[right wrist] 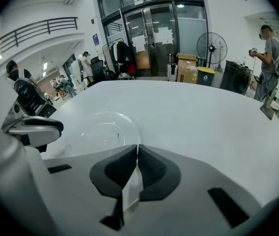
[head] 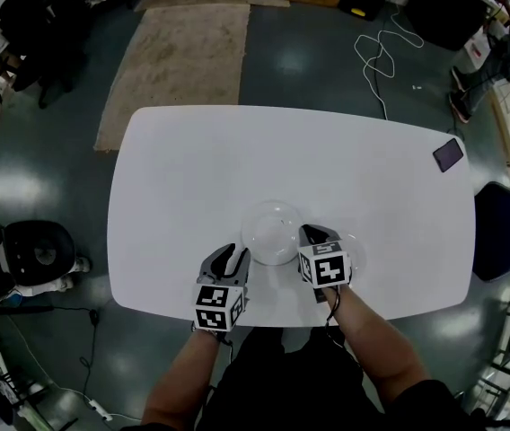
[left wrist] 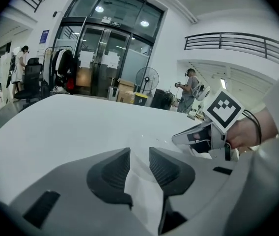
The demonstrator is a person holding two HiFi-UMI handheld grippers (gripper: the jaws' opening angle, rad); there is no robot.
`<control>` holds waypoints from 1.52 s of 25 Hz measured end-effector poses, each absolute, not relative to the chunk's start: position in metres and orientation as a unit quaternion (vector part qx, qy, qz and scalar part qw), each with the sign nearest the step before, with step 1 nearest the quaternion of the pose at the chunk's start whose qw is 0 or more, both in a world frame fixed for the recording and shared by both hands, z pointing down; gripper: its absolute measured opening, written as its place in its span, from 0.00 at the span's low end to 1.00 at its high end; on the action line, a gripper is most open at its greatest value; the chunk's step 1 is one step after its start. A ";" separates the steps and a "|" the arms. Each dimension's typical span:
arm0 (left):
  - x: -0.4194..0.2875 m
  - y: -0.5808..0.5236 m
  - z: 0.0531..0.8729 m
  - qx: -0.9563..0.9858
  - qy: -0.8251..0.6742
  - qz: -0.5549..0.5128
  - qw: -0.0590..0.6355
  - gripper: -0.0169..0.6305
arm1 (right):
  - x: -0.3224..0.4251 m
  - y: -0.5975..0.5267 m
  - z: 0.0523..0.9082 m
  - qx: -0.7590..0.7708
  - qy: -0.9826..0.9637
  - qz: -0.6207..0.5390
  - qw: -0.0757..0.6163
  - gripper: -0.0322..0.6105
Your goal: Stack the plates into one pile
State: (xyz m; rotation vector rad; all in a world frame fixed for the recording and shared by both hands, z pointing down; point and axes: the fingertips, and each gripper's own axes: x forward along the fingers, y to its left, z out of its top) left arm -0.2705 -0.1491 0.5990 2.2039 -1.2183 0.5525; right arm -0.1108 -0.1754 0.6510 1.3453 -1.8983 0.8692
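Observation:
A clear plate (head: 273, 232) lies on the white table (head: 237, 160) near its front edge; whether it is one plate or a pile I cannot tell. My left gripper (head: 234, 257) sits at the plate's near-left rim. In the left gripper view it (left wrist: 139, 168) stands open, with only pale table and faint glassy lines in the gap. My right gripper (head: 312, 234) is at the plate's right rim. Seen from its own camera, the right gripper (right wrist: 137, 154) is shut, and the clear plate (right wrist: 105, 129) runs up to its tips with a thin glassy edge pinched between the pads.
A dark phone (head: 448, 154) lies near the table's right edge. A dark blue chair (head: 502, 232) stands to the right and a black chair (head: 30, 254) to the left. A white cable (head: 381, 52) and a rug (head: 179, 65) lie on the floor beyond.

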 end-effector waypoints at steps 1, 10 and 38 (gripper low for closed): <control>-0.269 -0.150 0.601 0.820 -0.452 0.206 0.284 0.23 | -0.111 -0.175 0.651 0.513 -0.723 0.332 0.323 0.09; -0.262 -0.161 0.611 0.814 -0.439 0.189 0.330 0.27 | -0.110 -0.176 0.655 0.513 -0.721 0.336 0.324 0.08; -0.247 -0.175 0.623 0.796 -0.423 0.172 0.397 0.19 | -0.110 -0.175 0.654 0.511 -0.721 0.342 0.319 0.08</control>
